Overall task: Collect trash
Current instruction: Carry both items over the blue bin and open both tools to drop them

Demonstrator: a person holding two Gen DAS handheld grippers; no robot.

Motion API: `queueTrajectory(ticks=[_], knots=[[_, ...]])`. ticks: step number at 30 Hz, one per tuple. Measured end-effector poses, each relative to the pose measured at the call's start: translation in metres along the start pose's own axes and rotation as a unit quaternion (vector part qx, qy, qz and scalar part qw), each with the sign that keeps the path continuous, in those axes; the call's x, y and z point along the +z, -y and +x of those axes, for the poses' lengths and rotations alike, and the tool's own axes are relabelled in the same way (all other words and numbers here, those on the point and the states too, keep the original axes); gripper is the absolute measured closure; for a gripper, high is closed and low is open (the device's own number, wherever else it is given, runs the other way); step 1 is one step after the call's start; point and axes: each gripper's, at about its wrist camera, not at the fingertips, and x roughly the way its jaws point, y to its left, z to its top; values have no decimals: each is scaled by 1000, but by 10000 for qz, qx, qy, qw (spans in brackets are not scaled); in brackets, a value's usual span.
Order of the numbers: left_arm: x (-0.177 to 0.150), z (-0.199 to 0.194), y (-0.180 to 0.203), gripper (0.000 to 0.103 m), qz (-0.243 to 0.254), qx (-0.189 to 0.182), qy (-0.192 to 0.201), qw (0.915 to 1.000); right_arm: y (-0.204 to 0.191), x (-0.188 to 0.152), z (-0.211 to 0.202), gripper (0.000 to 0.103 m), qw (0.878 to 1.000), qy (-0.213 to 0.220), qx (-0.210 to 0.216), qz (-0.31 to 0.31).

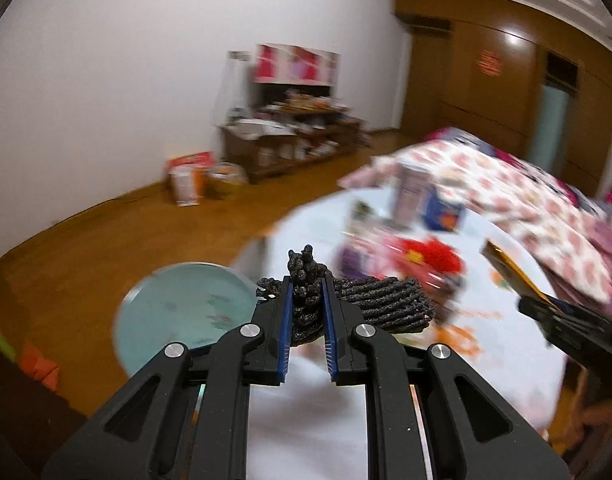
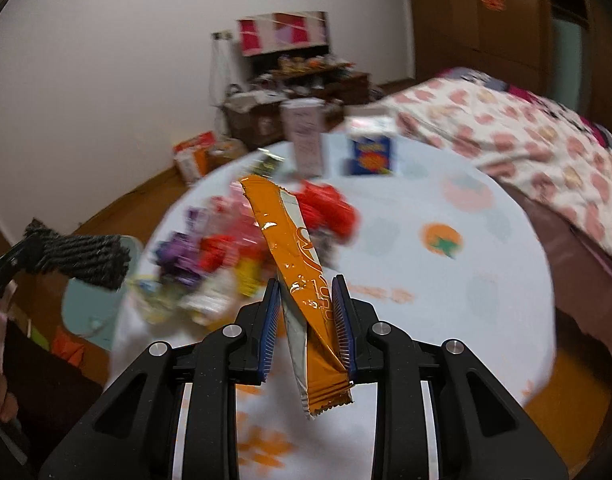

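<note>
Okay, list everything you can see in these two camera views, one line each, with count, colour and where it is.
Table: one, round, pale cloth with orange prints, centre.
Black knitted bundle: one, black, clamped in the left gripper, above the table's edge.
Orange wrapper: one, orange and silver, clamped in the right gripper.
Litter pile: several pieces, red, purple, yellow, blurred, on the table.
Blue carton: one, blue, upright at the table's far side.
Pale carton: one, pinkish white, upright beside it.
Teal stool: one, teal, round, beside the table.
Bed cover: one, white with pink spots, right.
Cluttered cabinet: one, brown, against the wall.
Left gripper: black, blue pads, shut.
Right gripper: black, blue pads, shut.
</note>
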Motion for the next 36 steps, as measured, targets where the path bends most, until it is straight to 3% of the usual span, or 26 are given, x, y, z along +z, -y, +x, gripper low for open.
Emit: queueTrajectory(ticks=[4,10,18,29,31,33,35,36], knots=[[11,4,-42,89,-266,827,41,9962,-45,16,11,76,9988,19,419,-247],[12,23,-82,89,-476,1535,-66,9870,-113,30,42,76,9943,-103,840,-642],[-7,55,-123,89,-757,1922,-531,9770,-186,24,93,76,9868,-510,1075,-1101],[-26,94,-150,89,-743,2308,-1049,9645,-239,13,161,74,9735,-1106,1285,-1536],[-31,99,-154,86,-781,2323,-1128,9629,-242,12,169,70,9705,-1220,1391,-1547],[-33,102,-157,86,-808,2384,-1182,9606,-243,12,170,55,9705,-1187,1416,-1550],[-35,101,-159,84,-845,2413,-1180,9595,-243,13,167,49,9709,-1106,1437,-1564],[-35,101,-159,79,-858,2437,-1173,9589,-242,15,164,47,9713,-1049,1459,-1560]])
